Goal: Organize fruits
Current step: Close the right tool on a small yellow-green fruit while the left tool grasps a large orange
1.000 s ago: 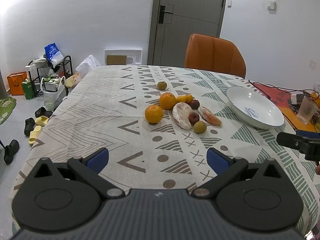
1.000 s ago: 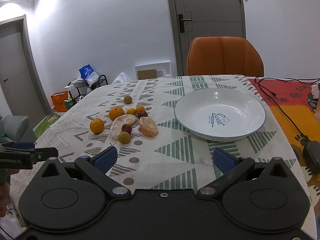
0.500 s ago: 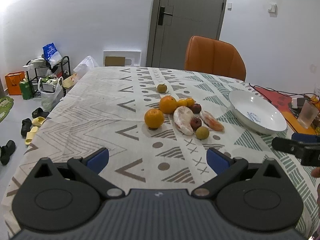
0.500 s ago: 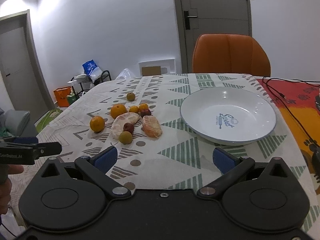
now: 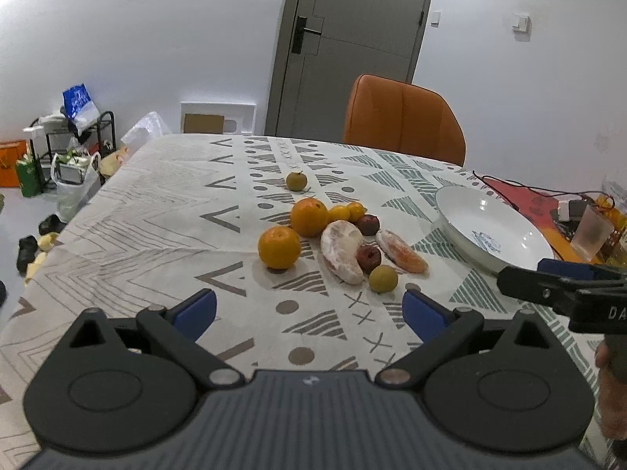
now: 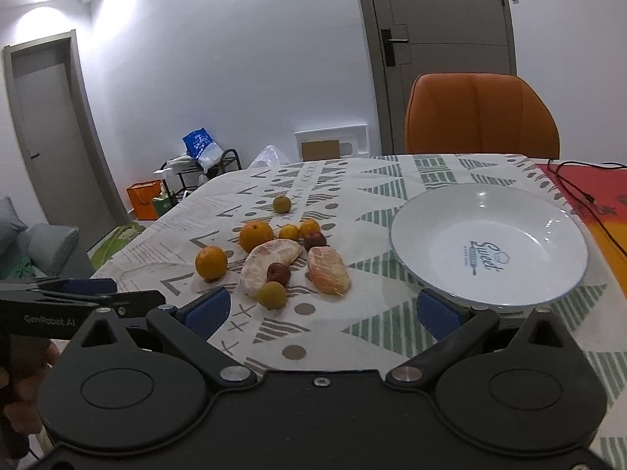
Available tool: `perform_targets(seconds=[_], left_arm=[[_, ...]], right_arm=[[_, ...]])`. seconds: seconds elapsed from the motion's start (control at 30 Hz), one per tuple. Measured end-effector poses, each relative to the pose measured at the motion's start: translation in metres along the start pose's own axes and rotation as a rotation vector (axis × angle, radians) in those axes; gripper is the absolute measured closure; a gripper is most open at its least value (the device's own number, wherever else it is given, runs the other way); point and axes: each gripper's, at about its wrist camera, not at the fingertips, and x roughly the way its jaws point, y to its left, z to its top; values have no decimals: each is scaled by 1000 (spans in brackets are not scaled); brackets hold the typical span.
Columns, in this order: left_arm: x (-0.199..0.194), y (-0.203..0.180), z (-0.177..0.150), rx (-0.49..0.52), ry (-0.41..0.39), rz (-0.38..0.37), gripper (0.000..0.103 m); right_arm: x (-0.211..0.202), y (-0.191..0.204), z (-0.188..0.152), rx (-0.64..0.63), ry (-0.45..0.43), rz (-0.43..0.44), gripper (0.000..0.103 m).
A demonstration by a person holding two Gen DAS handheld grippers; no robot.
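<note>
**White-walled room, patterned bench, fruit loose beside an empty plate**

Left wrist view: bench point(image 5: 156, 211) under a geometric cloth, grey door and orange chair point(image 5: 403, 117) behind. Left gripper point(image 5: 309, 311) low over the near edge, fingers wide apart, nothing between them. Fruit cluster point(image 5: 337, 235) mid-bench: two oranges, small yellow ones, two dark red ones, two peeled segments. One small green fruit point(image 5: 296, 180) sits apart, farther back. White plate point(image 5: 490, 227) right of the cluster, nothing in it. Right gripper's fingers point(image 5: 548, 286) enter from the right edge.

Right wrist view: right gripper point(image 6: 321, 311) fingers also spread, empty. Cluster point(image 6: 274, 258) ahead-left, plate point(image 6: 490, 243) ahead-right, close but not touching.
</note>
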Motion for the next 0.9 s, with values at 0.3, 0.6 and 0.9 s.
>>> perform_targets(seconds=[0.3,0.6,0.9], left_arm=[[22,9,6,-23,11,23,6],[44,19,10,-42,32,34,15],[63,23,15,-54,47,64,21]], right_arm=[[27,1,1,18,43,45,22],[52,5,1,28,95,95,36],[78,9,5,31,146,139,54]])
